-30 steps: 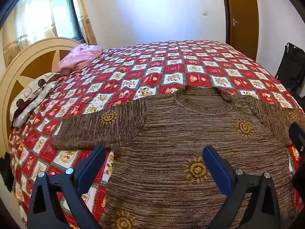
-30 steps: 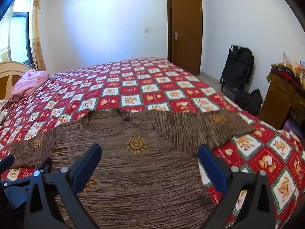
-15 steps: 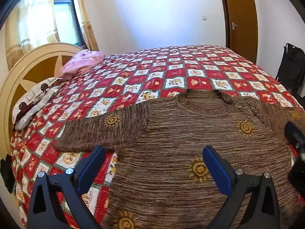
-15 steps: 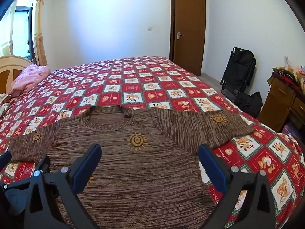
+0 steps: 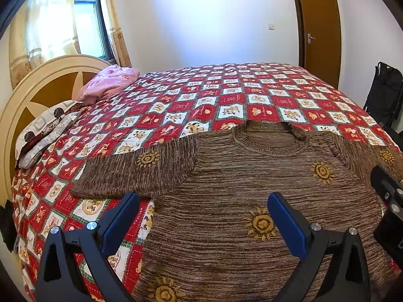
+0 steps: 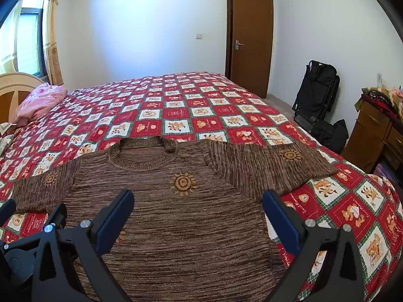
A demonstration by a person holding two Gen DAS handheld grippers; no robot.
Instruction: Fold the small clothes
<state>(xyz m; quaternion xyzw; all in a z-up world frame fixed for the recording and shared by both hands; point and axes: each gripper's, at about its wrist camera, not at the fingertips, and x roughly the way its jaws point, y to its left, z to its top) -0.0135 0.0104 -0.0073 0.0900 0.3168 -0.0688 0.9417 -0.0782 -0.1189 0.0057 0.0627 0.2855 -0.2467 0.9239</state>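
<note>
My left hand-held gripper (image 5: 201,219) hangs with its two blue-padded fingers (image 5: 121,220) spread wide, gripping nothing. My right hand-held gripper (image 6: 197,217) sits just beside it, level with it, its own blue fingers (image 6: 279,220) equally parted and empty.

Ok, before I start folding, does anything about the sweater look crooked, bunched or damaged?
Nothing stands out. The brown sweater lies flat on the quilt, neckline away, both sleeves spread sideways. No bunching or damage shows. Both tongs, left and right, hover open above it.
</note>
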